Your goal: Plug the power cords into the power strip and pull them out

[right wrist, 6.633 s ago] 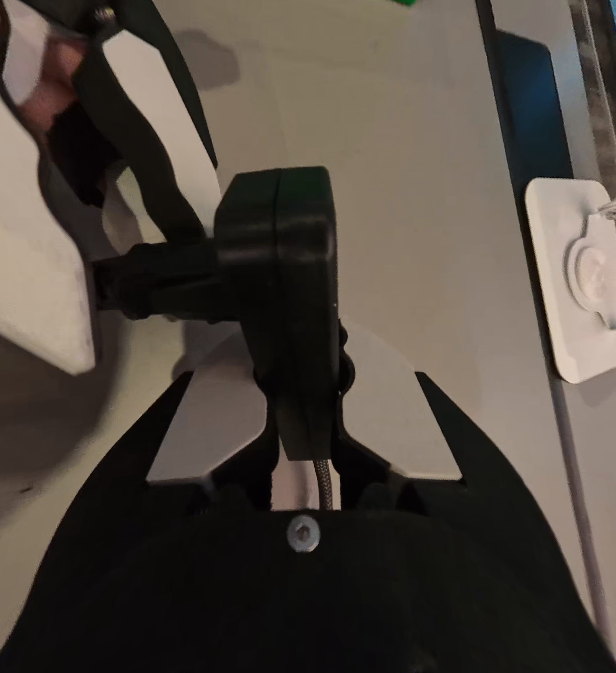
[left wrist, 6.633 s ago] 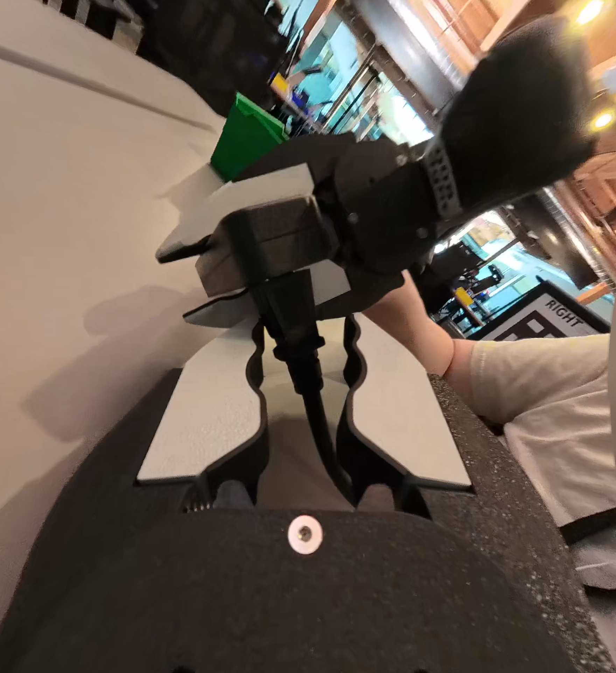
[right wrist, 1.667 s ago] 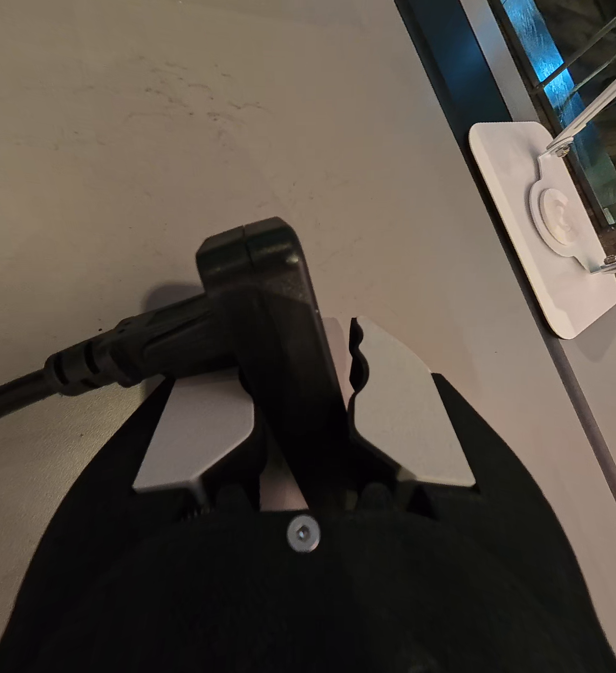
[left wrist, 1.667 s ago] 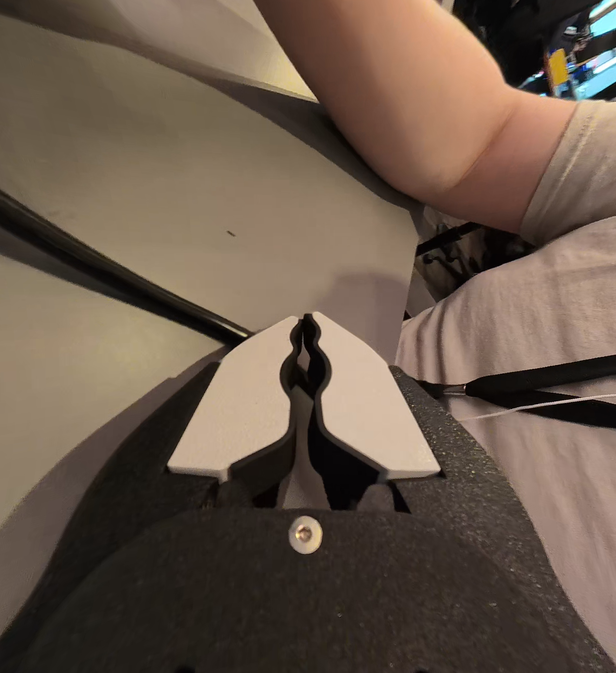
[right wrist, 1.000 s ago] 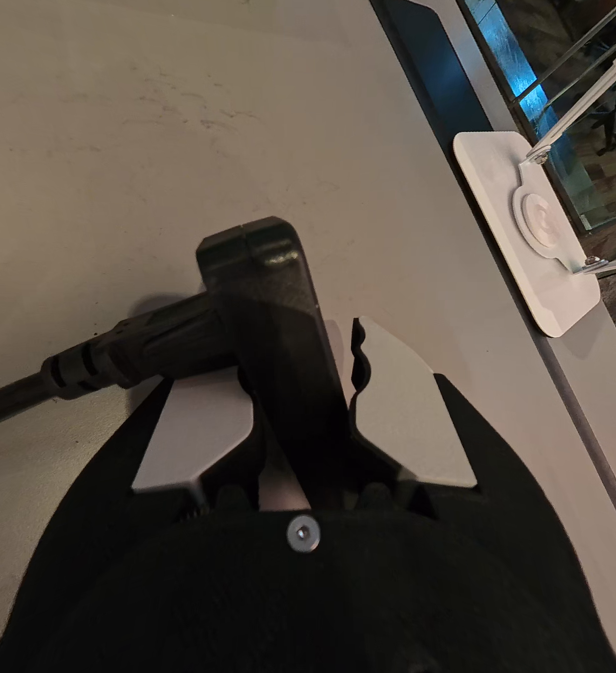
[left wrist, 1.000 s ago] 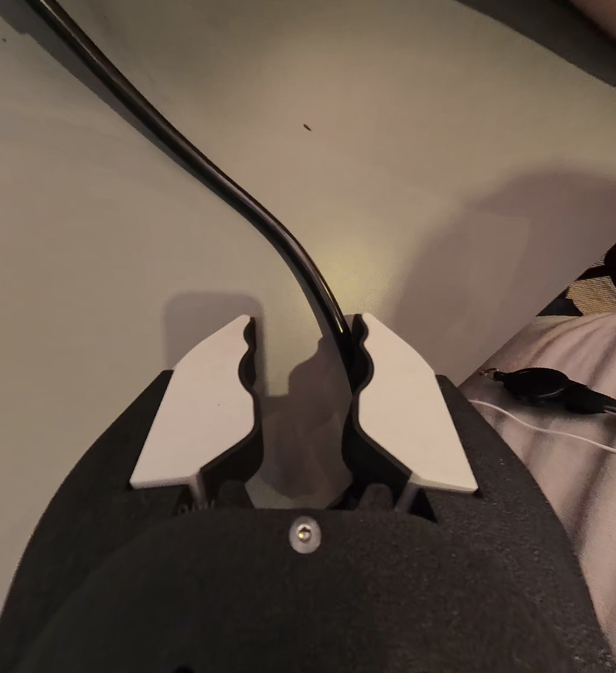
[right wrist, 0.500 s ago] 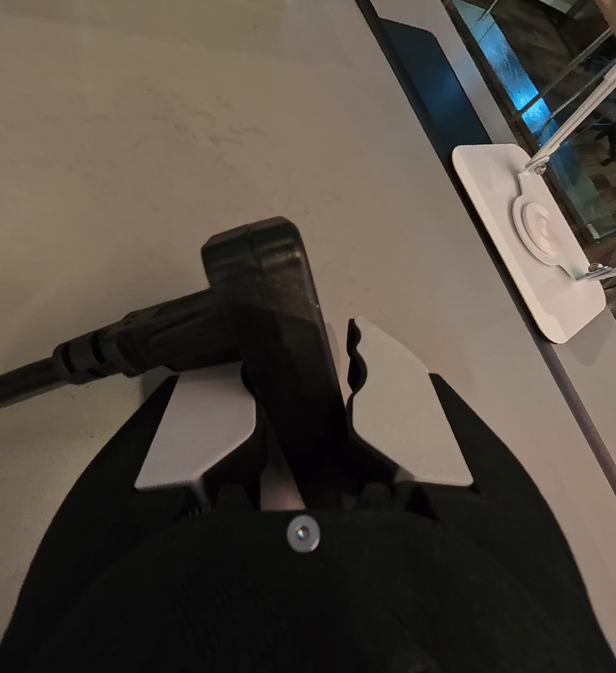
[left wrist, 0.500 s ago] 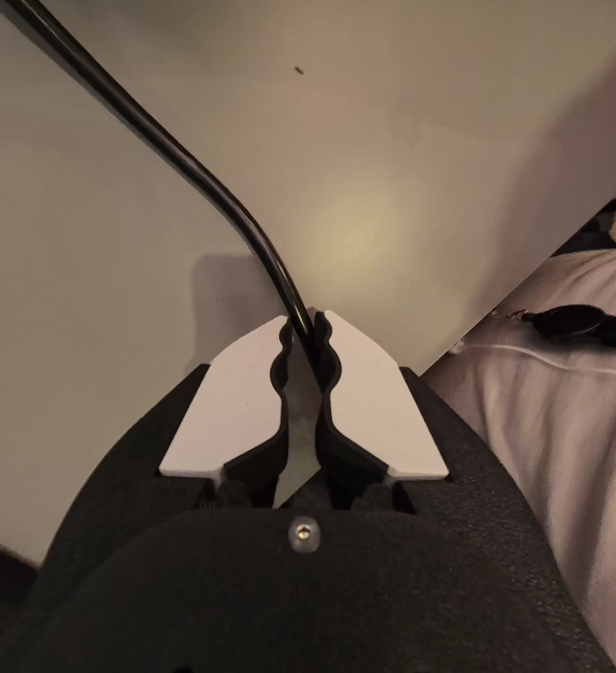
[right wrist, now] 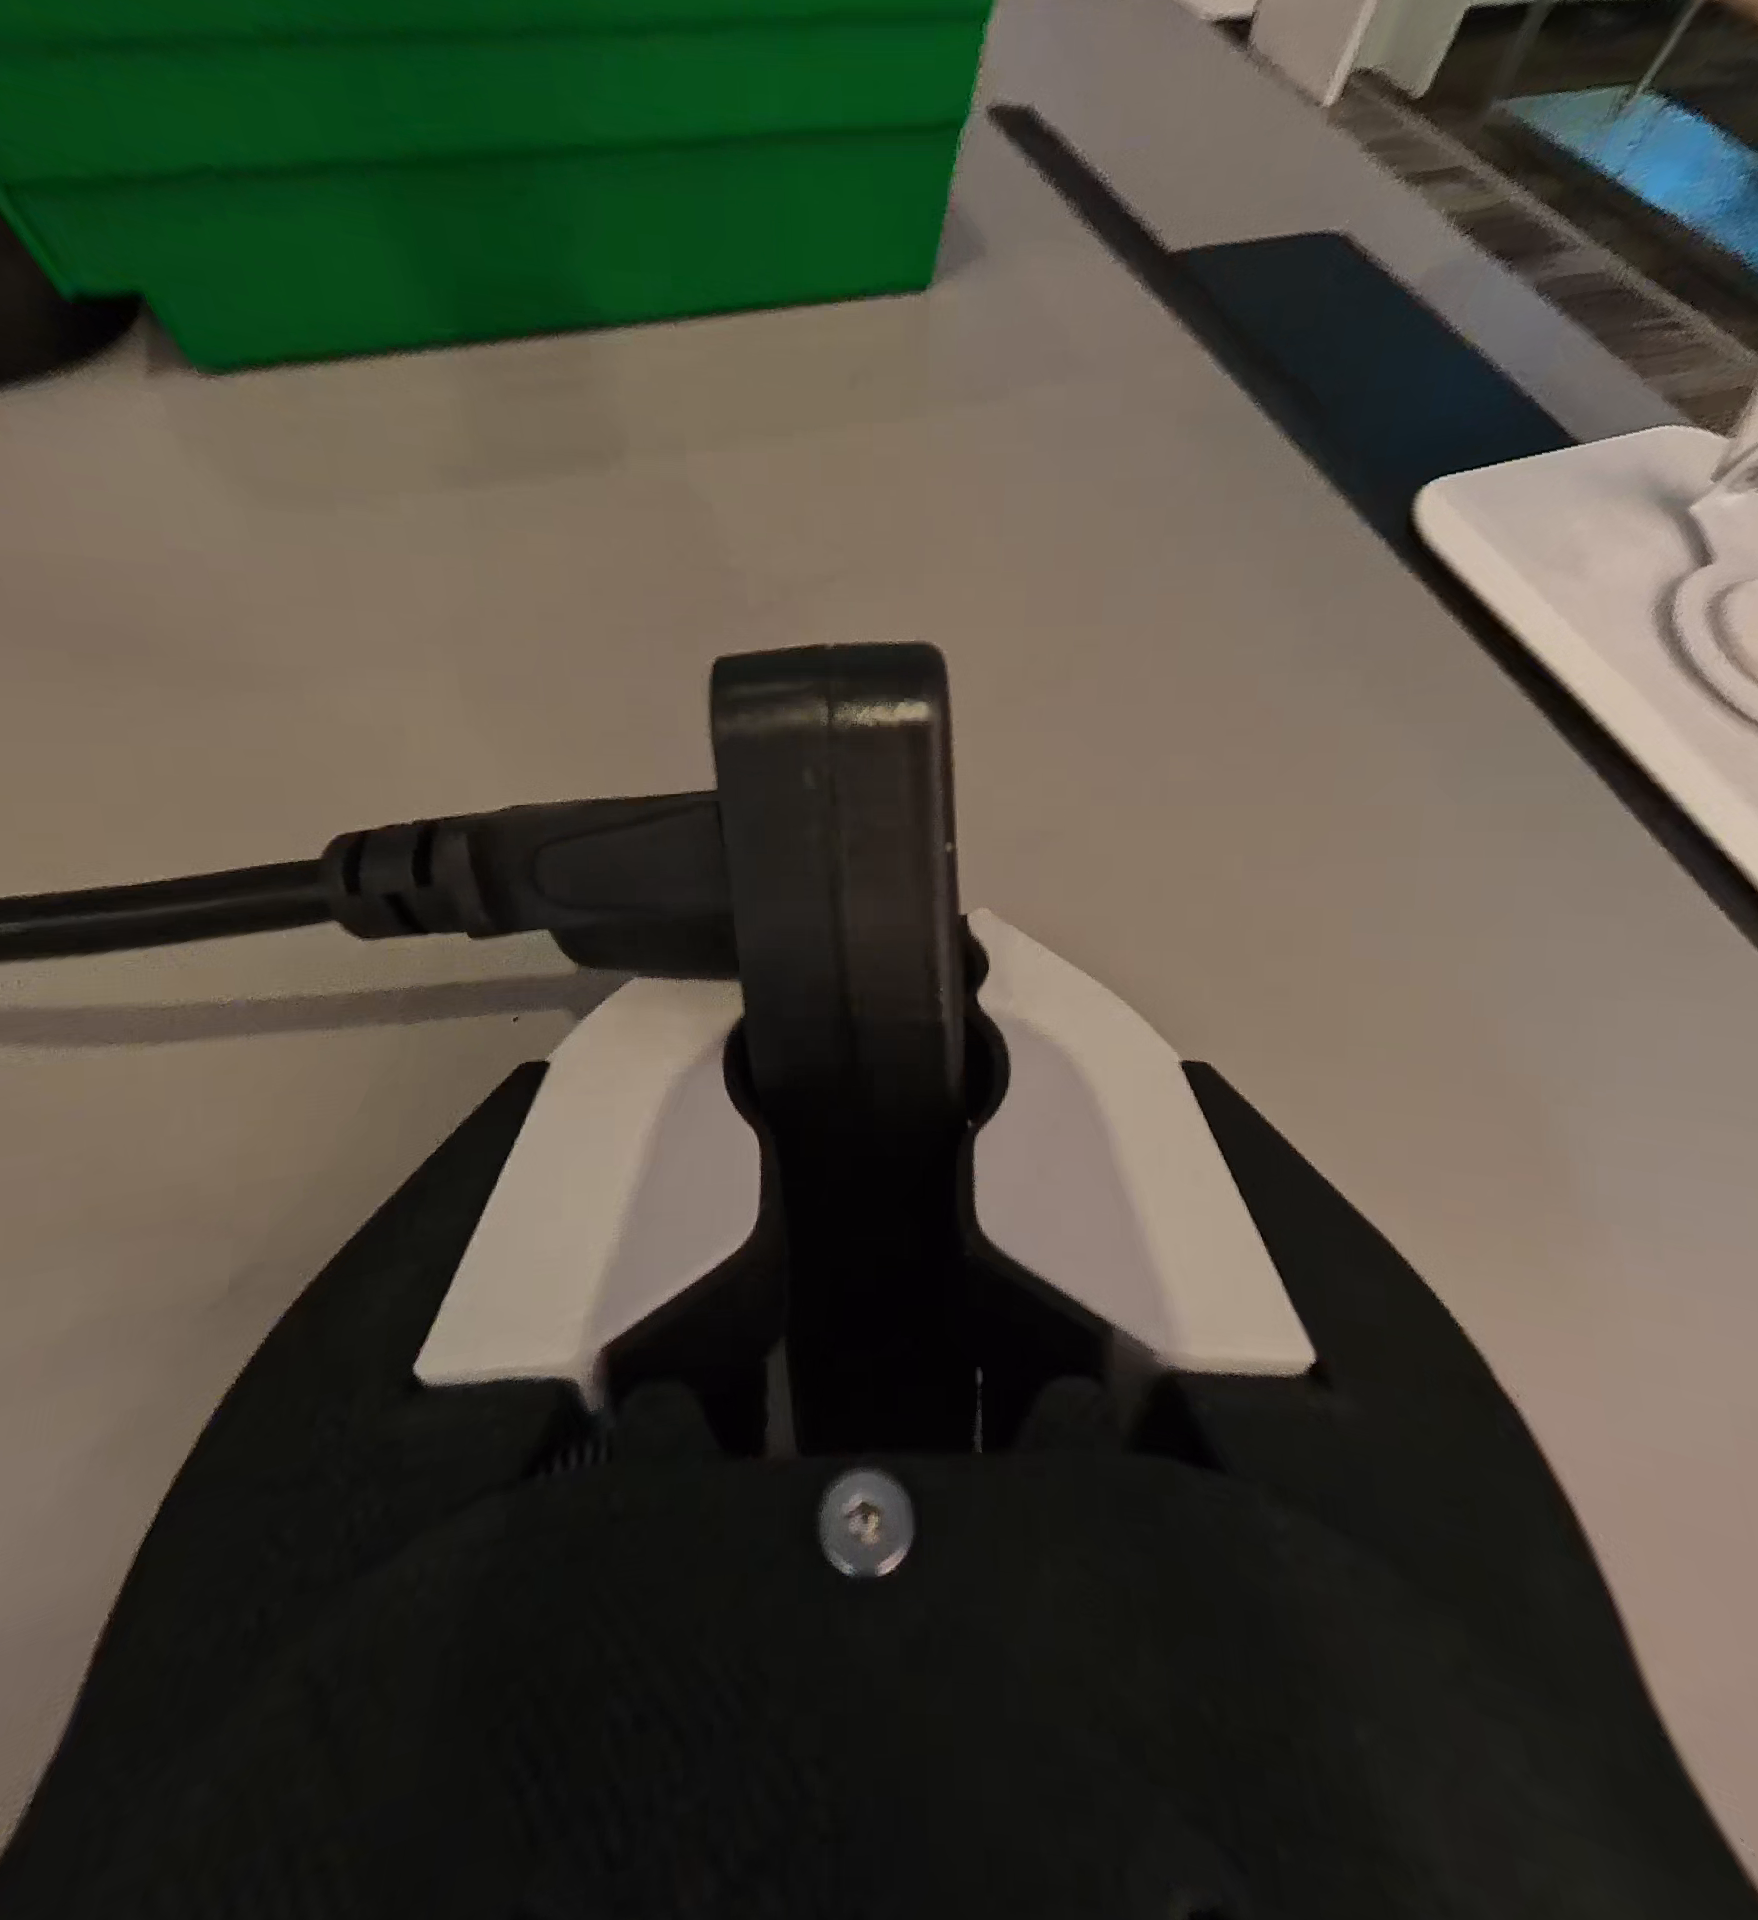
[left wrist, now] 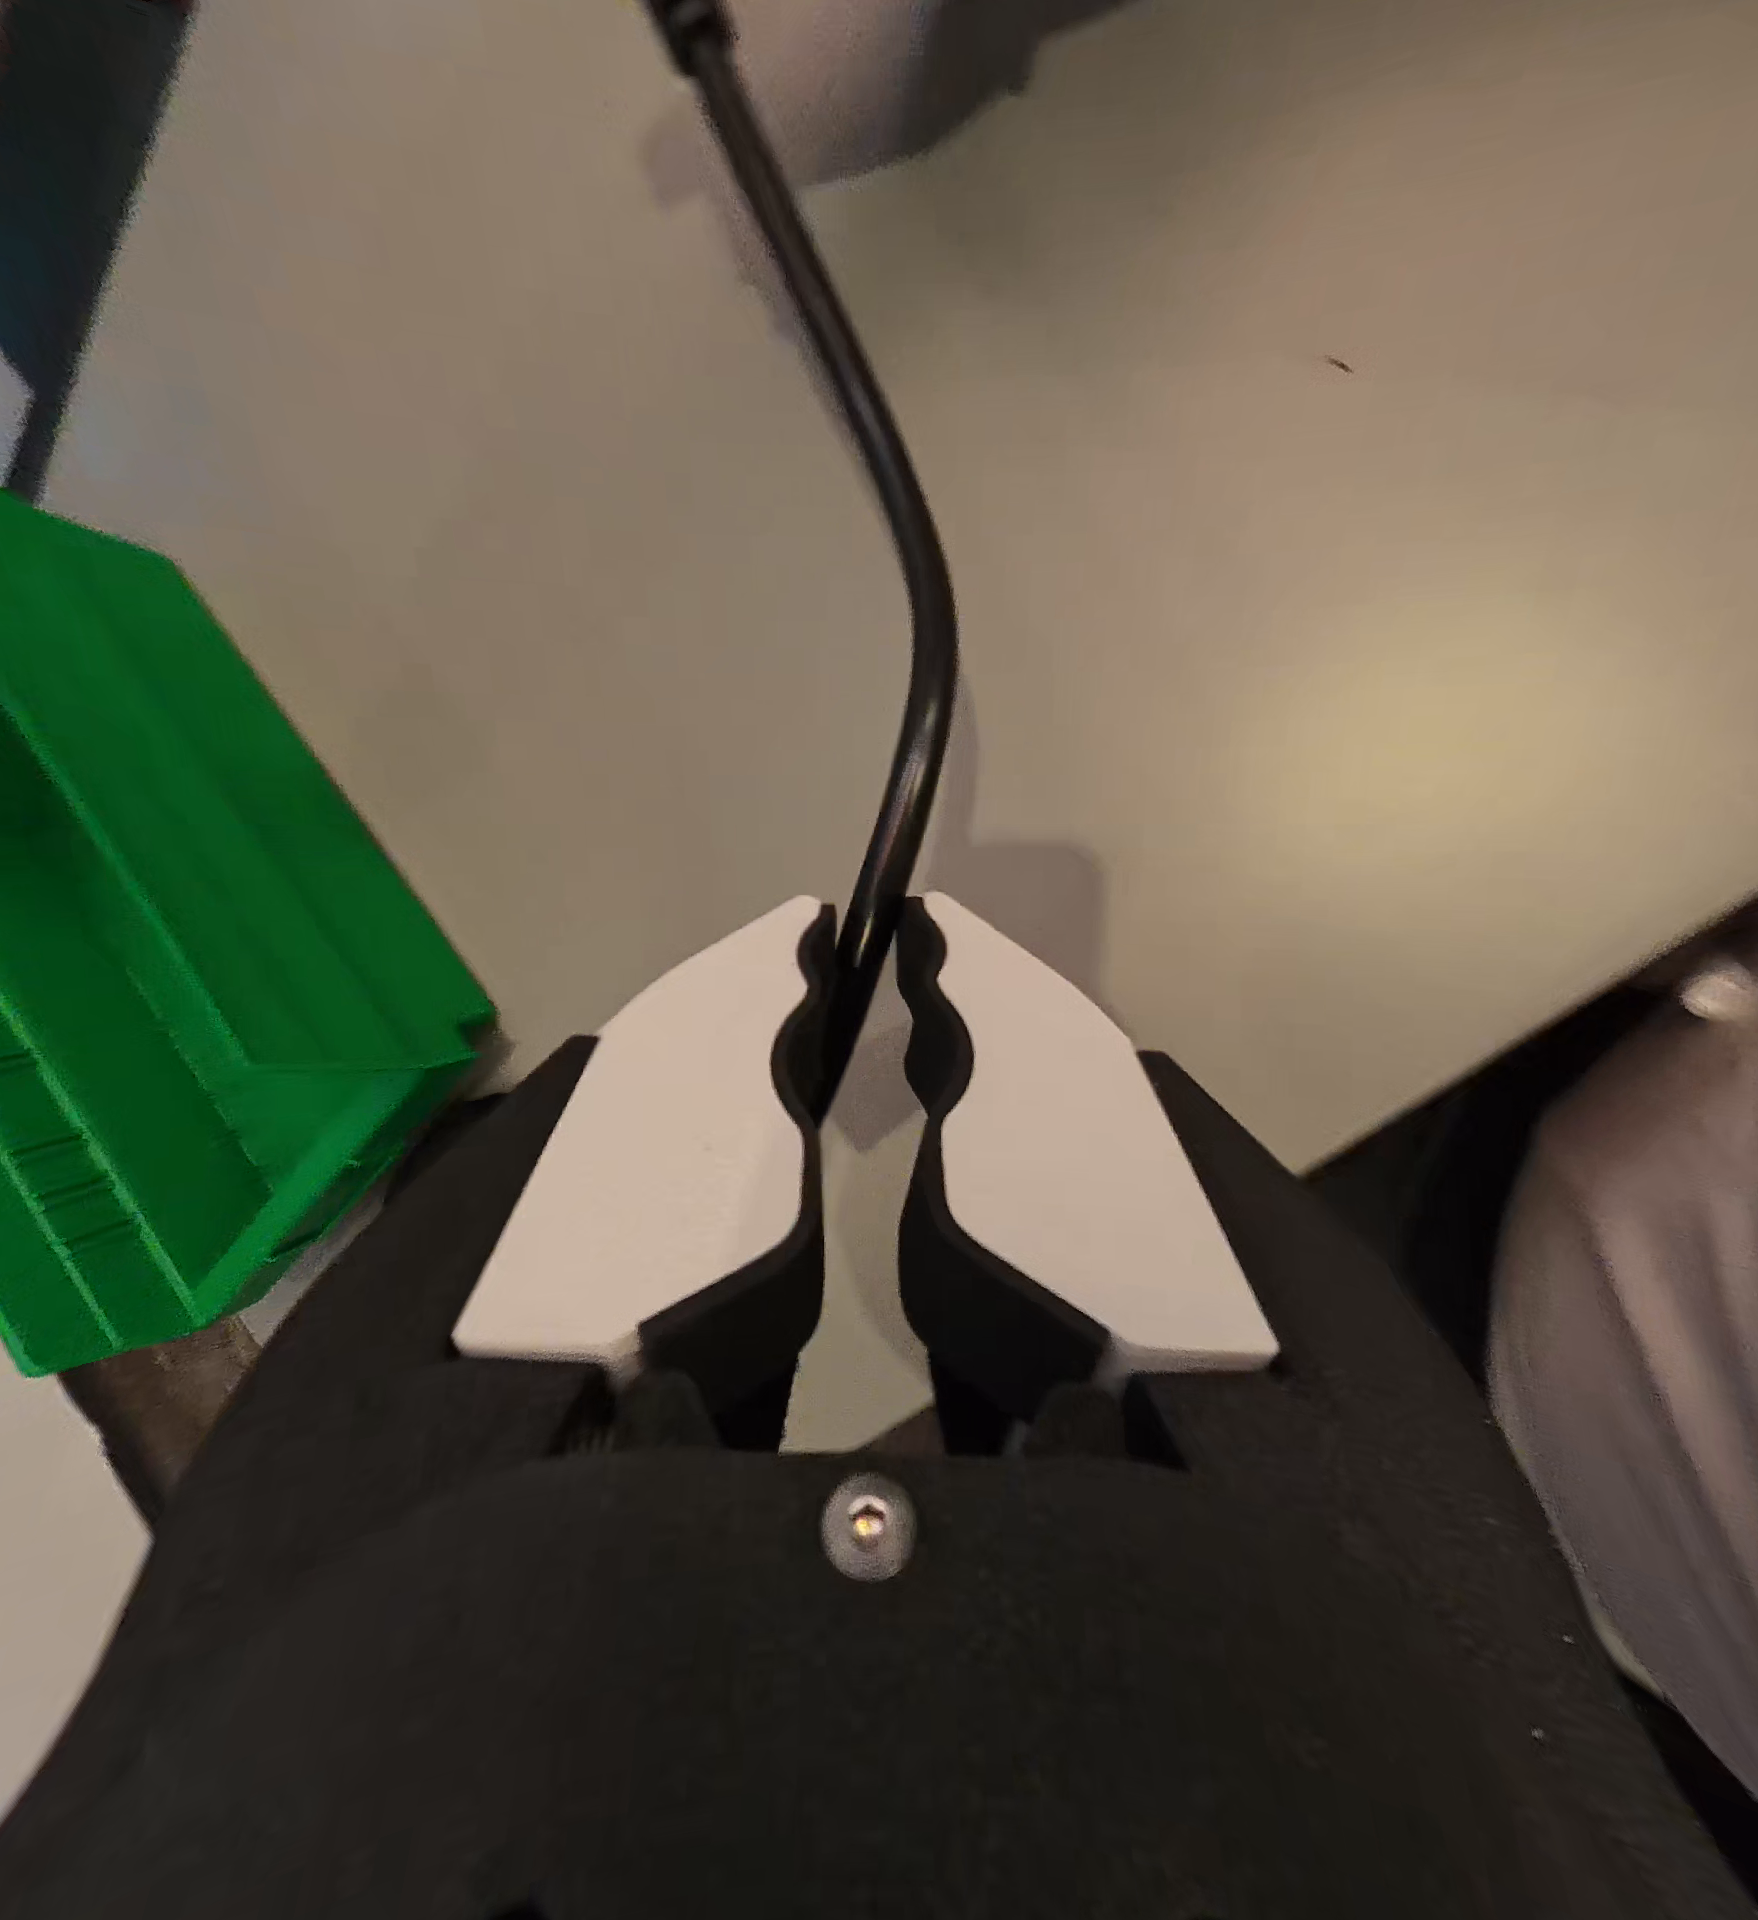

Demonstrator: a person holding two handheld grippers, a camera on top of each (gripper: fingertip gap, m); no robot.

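Observation:
My left gripper (left wrist: pixel 867 914) is shut on a black power cord (left wrist: pixel 859 416). The cord runs up from the fingertips across the pale table (left wrist: pixel 1374 520) and out of the top of the left wrist view. My right gripper (right wrist: pixel 854 997) is shut on a flat black plug (right wrist: pixel 839 831), held on edge above the table. The plug's ribbed strain relief and cord (right wrist: pixel 127 920) run off to the left. No power strip shows in either view.
A green plastic bin (left wrist: pixel 106 935) sits at the left in the left wrist view and at the back (right wrist: pixel 459 177) in the right wrist view. A white stand base (right wrist: pixel 1633 665) lies at the right table edge. A person's pale clothing (left wrist: pixel 1664 1455) is at the lower right. The grippers' ends are close to 25 cm from one another.
My left gripper has closed on the cord and swung left, bringing the green bin into view. My right gripper, still holding the plug, has turned so the bin shows ahead.

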